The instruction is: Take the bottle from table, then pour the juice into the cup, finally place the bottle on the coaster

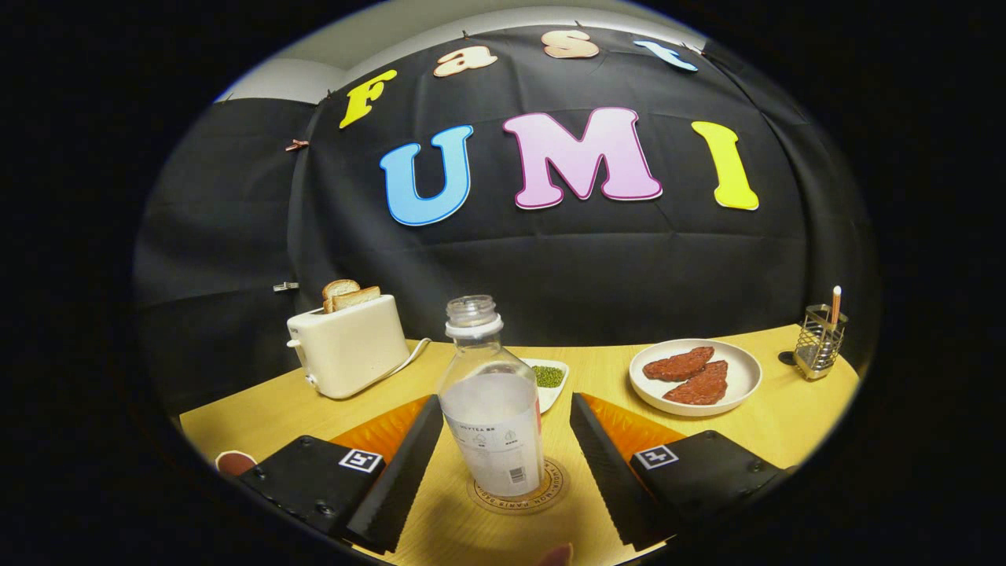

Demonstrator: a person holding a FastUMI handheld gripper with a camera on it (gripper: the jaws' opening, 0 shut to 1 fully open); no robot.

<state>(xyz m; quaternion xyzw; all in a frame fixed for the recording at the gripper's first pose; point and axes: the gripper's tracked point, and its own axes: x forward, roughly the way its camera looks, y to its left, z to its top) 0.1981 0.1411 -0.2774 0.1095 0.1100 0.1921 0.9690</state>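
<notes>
Clear plastic bottle [492,409], uncapped, is standing upright on the round coaster [519,495] near the table's [267,417] front edge, between the gripper [503,479] fingers; jaws are gaping open, touching nothing. Cup [234,462] is peeking out at front-left corner, toaster [348,343] behind.

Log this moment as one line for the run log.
tongs: open, either side of bottle | bottle: upright on coaster, uncapped | stage: bottle placed

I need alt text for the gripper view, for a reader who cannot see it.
A clear uncapped plastic bottle stands upright on a round wooden coaster, between the open black gripper fingers, which do not touch it. Beyond stand a cream toaster holding bread and a white plate of red patties.
</notes>
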